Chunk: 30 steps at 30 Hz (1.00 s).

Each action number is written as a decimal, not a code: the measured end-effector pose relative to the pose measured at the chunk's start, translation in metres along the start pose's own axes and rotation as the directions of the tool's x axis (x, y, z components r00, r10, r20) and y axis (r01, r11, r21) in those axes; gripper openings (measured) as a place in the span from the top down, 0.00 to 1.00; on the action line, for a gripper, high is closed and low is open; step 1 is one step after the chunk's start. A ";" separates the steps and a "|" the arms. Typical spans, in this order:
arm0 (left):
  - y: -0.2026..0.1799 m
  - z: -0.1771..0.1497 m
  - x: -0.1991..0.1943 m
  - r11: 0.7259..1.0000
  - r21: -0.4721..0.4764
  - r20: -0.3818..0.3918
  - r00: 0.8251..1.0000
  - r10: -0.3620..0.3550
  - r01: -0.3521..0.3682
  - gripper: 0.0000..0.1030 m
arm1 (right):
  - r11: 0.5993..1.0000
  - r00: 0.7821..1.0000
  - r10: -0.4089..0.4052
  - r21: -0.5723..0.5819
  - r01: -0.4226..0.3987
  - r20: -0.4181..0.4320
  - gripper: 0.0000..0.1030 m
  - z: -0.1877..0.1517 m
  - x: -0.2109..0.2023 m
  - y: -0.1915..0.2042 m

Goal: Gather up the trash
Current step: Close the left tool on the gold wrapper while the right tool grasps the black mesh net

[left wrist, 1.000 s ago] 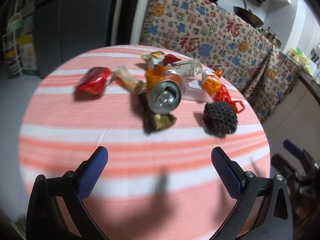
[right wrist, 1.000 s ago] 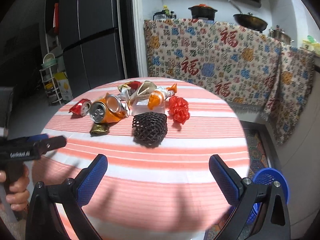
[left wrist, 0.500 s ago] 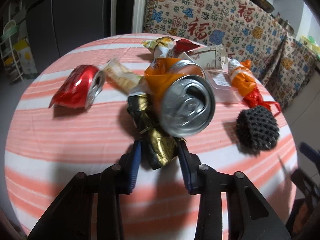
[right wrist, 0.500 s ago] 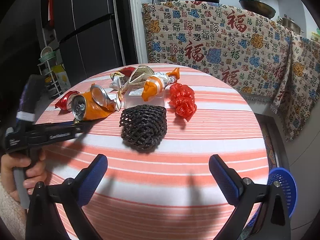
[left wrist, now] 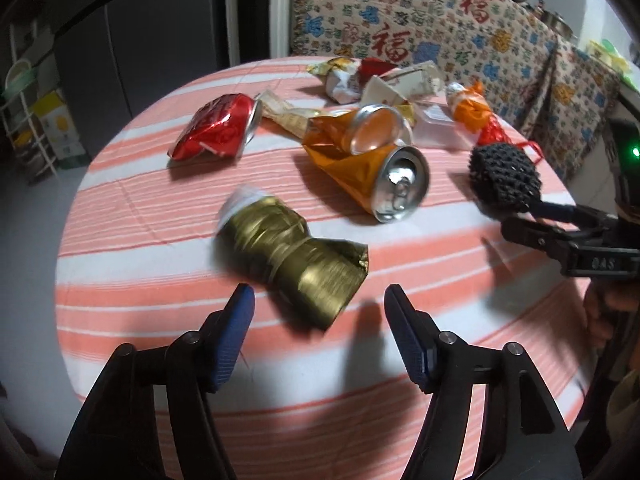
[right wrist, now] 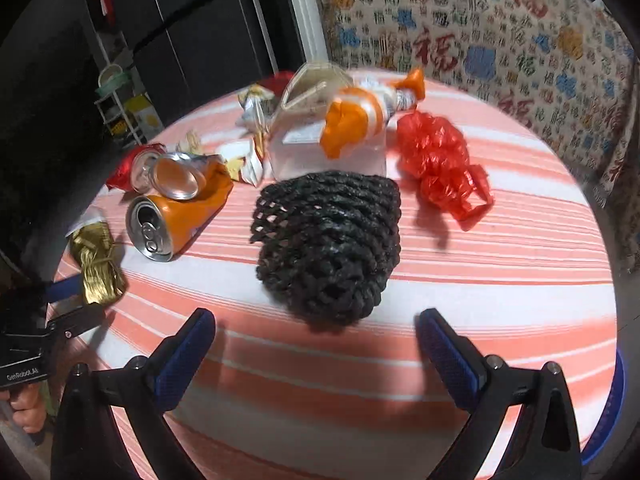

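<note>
The gold wrapper [left wrist: 294,258] is a crumpled, shiny foil twist with a white end at its 10 o'clock tip, blurred in the left view. It lies just ahead of the left tool [left wrist: 318,300], whose blue pads stand apart and released at either side of its near end; whether they touch it cannot be told. At 1 o'clock from the wrapper lies a dented orange can [left wrist: 368,168], and at 11 o'clock a flattened red can [left wrist: 216,130].

The right tool [right wrist: 314,324] is spread wide and released, with a black net [right wrist: 328,246] just ahead at 12 o'clock and a red plastic bag [right wrist: 440,164] at 1 o'clock.

Everything rests on a round table [left wrist: 160,216] under an orange-and-white striped cloth. Behind stand a dark fridge [left wrist: 140,36] and a patterned drape [right wrist: 500,32].
</note>
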<state>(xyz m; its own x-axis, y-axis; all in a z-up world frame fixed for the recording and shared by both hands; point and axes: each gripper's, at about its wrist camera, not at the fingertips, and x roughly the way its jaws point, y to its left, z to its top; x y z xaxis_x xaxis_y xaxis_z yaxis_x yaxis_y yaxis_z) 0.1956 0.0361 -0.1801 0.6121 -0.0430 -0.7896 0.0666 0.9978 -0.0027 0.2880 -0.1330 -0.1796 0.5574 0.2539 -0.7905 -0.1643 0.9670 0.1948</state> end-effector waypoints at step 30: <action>0.024 0.015 0.015 0.989 -0.145 0.038 0.999 -0.025 0.030 0.02 | 0.995 0.998 -0.037 -0.095 0.041 0.045 0.09 0.022 -0.011 0.014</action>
<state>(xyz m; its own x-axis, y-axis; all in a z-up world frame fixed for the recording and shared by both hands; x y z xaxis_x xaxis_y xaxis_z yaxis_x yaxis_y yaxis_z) 0.2182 0.0582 -0.1830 0.6400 -0.0694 -0.7652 -0.0305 0.9928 -0.1156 0.2974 -0.1215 -0.1558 0.5995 0.2189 -0.7699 -0.2178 0.9702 0.1062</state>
